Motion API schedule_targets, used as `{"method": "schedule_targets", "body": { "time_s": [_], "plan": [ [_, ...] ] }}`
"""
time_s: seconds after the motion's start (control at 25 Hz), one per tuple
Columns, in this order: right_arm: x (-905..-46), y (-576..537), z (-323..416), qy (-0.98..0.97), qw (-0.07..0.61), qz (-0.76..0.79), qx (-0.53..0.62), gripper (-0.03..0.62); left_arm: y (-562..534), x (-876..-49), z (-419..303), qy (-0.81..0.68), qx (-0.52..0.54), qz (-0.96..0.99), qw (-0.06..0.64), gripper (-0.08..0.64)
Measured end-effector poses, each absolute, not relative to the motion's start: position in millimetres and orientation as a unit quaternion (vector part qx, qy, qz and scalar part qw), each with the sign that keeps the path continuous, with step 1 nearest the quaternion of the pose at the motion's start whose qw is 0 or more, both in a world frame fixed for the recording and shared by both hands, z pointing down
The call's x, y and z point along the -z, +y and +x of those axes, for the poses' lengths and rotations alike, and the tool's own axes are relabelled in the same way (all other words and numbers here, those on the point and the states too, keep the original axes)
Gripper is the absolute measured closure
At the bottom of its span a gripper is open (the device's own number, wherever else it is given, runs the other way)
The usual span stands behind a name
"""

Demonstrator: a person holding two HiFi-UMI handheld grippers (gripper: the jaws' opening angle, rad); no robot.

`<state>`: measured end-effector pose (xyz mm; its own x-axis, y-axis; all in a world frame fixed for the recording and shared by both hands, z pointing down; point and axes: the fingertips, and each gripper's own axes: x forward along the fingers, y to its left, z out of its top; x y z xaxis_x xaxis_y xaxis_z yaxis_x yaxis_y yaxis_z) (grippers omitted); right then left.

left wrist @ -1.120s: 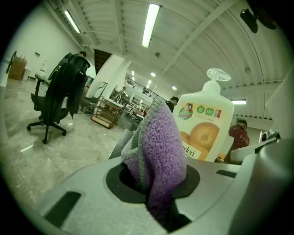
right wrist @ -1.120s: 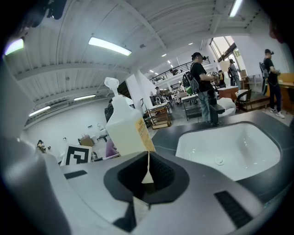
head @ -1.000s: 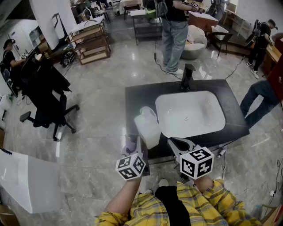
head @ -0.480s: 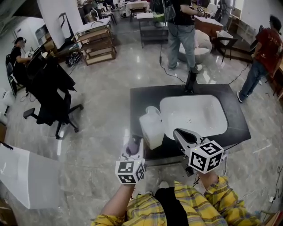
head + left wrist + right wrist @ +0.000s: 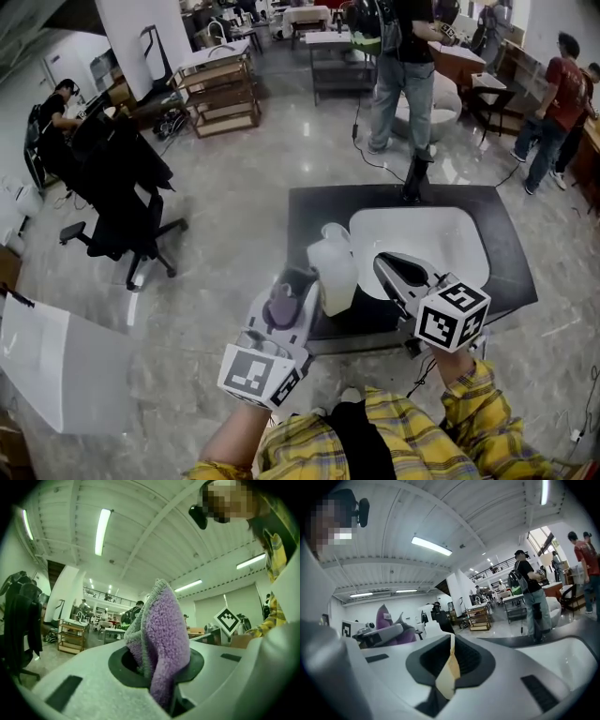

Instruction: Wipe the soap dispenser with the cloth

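This is a big open lab or test hall, not a home. A black counter point(image 5: 309, 214) with a white basin point(image 5: 427, 239) stands alone as a mock-up on the polished grey floor point(image 5: 234, 187). Beyond and left of the counter are an office chair point(image 5: 120, 211), wooden racks point(image 5: 221, 94) and standing people point(image 5: 403, 66), under a ribbed ceiling with strip lights point(image 5: 102, 530).

Dark rectangular countertop point(image 5: 314, 217) seen from above, standing on a glossy grey tiled floor point(image 5: 234, 244). A white rectangular basin point(image 5: 450, 234) is set into the top, filling its centre and right part. A black faucet point(image 5: 413, 178) rises at the basin's 12 o'clock edge. A translucent white soap dispenser point(image 5: 333, 272) stands upright on the bare top at the basin's 9 o'clock, just beside the rim. On the floor, well off at the countertop's 9 o'clock, stands a black office chair point(image 5: 117, 202).
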<state>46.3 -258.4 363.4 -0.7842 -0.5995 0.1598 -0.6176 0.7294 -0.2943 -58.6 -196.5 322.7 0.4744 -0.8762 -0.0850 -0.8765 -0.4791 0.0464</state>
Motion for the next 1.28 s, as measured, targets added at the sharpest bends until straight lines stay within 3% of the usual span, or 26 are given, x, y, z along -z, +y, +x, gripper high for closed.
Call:
{"method": "schedule_targets", "body": {
  "time_s": [0.4,0.48,1.2,1.28],
  "plan": [
    [-344.5,-248.4,7.9,-0.974,0.069,0.199,-0.080,0.566,-189.8,-320.5,-48.3,0.486,-0.076,-0.869,-0.047,0.499],
    [-348.1,-247.8,-1.6,-0.980,0.088,0.165,-0.063,0.381,-186.7,-323.7,-49.4,0.485,-0.076,-0.870,-0.053,0.499],
    [-343.9,-252.6,-61.4,-0.993,0.107,-0.052,0.012,0.353,-177.4,-331.6,-61.7,0.495,-0.069,-0.863,-0.076,0.499],
    [-343.3,-250.2,-62.5,-0.992,0.108,-0.068,0.014,0.404,-178.1,-333.4,-62.8,0.497,-0.066,-0.862,-0.078,0.499]
  ]
}}
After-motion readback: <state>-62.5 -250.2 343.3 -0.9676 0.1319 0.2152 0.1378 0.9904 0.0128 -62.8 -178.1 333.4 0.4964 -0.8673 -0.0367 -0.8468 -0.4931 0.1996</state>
